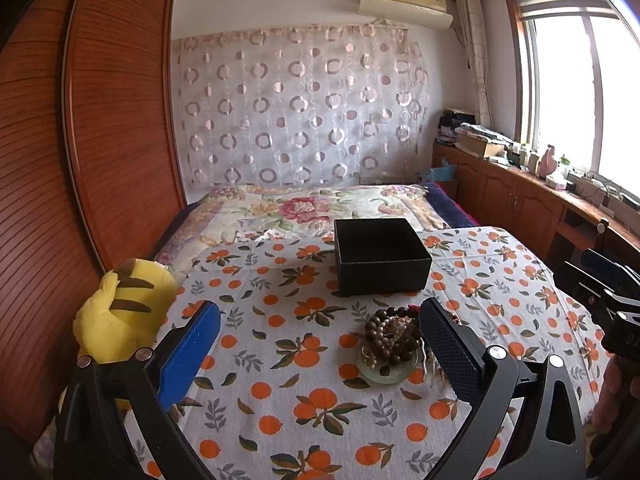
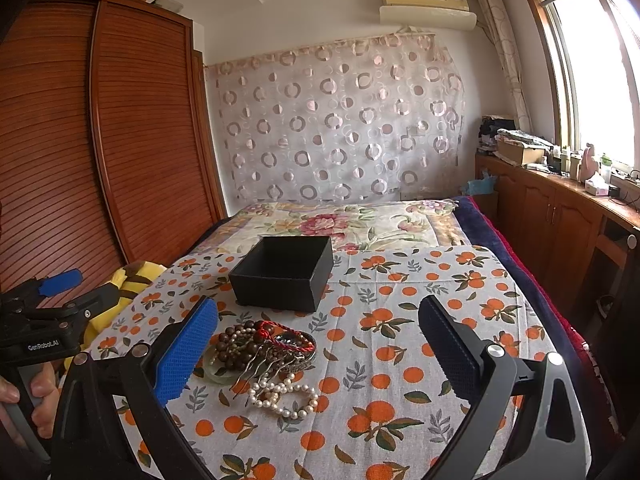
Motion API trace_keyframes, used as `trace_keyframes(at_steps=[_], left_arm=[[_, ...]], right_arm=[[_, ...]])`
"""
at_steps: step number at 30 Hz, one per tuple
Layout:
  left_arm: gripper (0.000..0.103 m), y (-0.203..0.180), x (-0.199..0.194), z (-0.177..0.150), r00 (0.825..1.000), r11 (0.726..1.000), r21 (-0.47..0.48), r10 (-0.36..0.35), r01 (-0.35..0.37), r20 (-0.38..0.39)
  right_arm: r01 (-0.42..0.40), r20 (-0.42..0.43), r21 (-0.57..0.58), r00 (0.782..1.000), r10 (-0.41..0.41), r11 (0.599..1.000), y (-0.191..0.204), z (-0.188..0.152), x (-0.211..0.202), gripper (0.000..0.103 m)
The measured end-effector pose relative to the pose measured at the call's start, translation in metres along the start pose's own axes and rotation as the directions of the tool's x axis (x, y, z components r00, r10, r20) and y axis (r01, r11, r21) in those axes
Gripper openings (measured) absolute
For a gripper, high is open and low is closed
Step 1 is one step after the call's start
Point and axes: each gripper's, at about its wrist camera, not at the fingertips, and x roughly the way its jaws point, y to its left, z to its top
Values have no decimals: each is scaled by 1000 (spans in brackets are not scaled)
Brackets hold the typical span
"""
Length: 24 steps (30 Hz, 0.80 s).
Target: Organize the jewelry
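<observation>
An open black box (image 1: 380,256) (image 2: 284,274) stands on the orange-print cloth (image 1: 288,396) (image 2: 400,344). In front of it lies a pile of jewelry: brown wooden beads (image 1: 390,334) (image 2: 232,346), a pale green bangle (image 1: 382,374) (image 2: 218,374), a red cord bracelet (image 2: 286,334), a metal hair comb (image 2: 266,362) and a pearl bracelet (image 2: 286,398). My left gripper (image 1: 320,340) is open and empty, above the cloth with the pile by its right finger. My right gripper (image 2: 320,340) is open and empty, with the pile by its left finger.
A yellow plush toy (image 1: 120,312) (image 2: 128,280) lies at the cloth's left edge. A wooden wardrobe (image 1: 80,160) stands on the left. The floral bed (image 1: 312,208) lies behind the box, and a cluttered wooden counter (image 1: 520,176) runs under the window on the right.
</observation>
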Motion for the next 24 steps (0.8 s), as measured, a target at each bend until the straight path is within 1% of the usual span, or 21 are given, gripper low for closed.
trace_keyframes(at_steps=[2, 3, 9, 10, 24], left_arm=[[97, -1, 1, 1, 1000, 1000, 1, -1, 1, 0], [97, 2, -6, 2, 1000, 1000, 1, 2, -2, 8], [97, 2, -8, 5, 1000, 1000, -1, 0, 0, 11], [97, 3, -5, -1, 1000, 1000, -1, 2, -2, 10], [97, 0, -9, 5, 1000, 1000, -1, 0, 0, 16]], right_arm=[[1, 0, 0, 1000, -1, 1000, 0, 0, 0, 101], [0, 0, 1, 1000, 0, 1000, 0, 0, 0, 101], [0, 1, 1, 1000, 0, 1000, 0, 1, 0, 101], [-1, 1, 1, 1000, 1, 1000, 1, 1, 0, 101], [-1, 3, 1, 1000, 1, 1000, 2, 2, -2, 101]])
